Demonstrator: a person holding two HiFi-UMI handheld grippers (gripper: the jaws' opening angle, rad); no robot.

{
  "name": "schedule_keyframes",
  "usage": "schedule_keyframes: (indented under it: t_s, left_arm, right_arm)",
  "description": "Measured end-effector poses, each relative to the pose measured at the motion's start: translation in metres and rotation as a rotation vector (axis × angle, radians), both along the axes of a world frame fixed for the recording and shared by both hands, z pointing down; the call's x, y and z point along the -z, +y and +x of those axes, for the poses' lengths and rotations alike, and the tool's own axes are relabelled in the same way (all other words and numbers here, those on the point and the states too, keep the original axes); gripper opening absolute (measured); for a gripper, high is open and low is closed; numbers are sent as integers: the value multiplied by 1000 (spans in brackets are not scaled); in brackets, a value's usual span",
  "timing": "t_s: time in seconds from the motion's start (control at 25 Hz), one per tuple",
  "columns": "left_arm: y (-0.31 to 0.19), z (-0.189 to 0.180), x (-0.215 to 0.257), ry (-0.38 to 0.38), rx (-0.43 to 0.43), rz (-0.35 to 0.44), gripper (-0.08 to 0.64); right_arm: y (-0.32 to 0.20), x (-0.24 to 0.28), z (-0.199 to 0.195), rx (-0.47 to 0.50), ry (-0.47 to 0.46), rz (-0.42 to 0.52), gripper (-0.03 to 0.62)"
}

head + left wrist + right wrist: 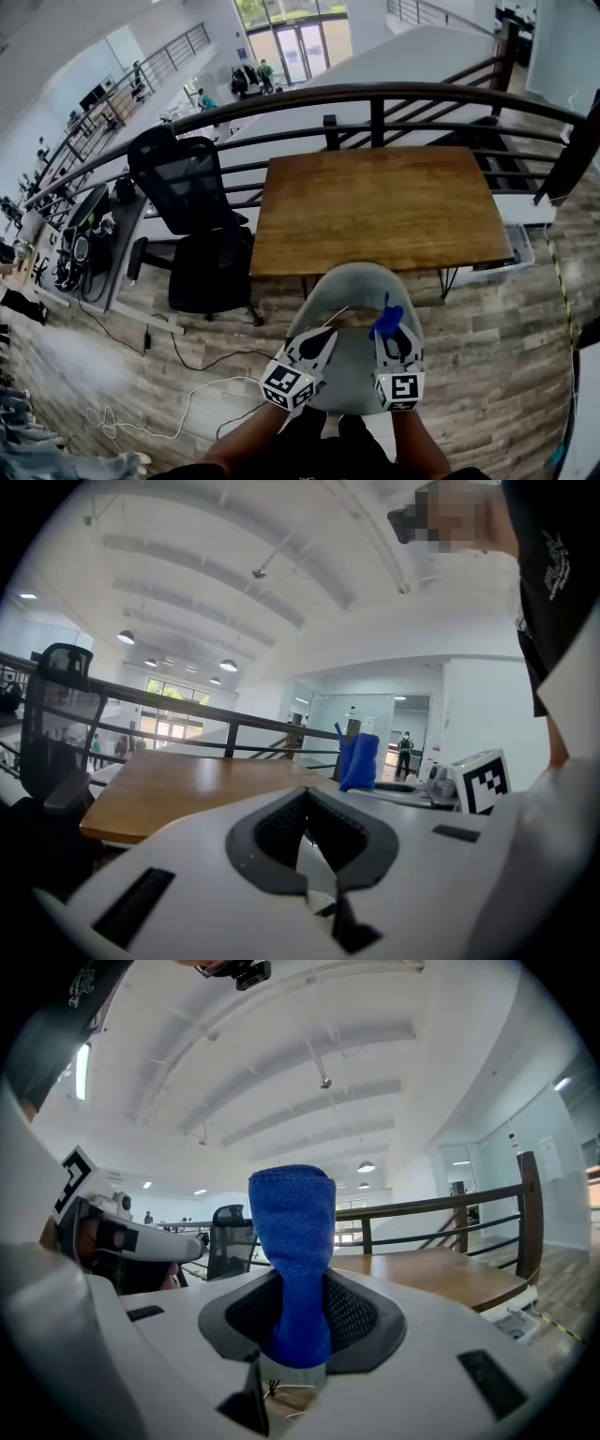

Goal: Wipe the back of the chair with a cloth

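Note:
A grey shell chair (349,283) stands right below me, tucked against the wooden table (375,206). My right gripper (390,330) is shut on a blue cloth (385,319), which sticks up between its jaws (292,1241). It hovers over the chair's right part. My left gripper (322,334) is beside it over the chair's left part, jaws together and holding nothing (305,803). From the left gripper view the blue cloth (359,761) shows off to the right. I cannot tell whether the cloth touches the chair.
A black mesh office chair (192,216) stands left of the table. A dark metal railing (375,98) runs behind the table, with a drop to a lower floor beyond. Cables (187,403) lie on the wood floor at the left. A cluttered desk (80,253) is at far left.

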State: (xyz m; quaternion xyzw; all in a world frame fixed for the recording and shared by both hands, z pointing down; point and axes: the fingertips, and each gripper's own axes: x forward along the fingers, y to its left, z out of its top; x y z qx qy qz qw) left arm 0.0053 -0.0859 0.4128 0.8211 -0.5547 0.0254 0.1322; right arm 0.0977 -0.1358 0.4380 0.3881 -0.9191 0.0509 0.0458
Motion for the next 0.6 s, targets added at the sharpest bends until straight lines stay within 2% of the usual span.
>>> schedule_keyframes:
  t_s: [0.28,0.6]
  left_arm:
    - [-28,-40,-7,-50,68,39,-2]
    - [-56,-90,-31,-42,156,23,-2]
  right_arm:
    - [-25,-15,-31,8,18,7,118]
    - [-43,-44,-84,57,65,-26,118]
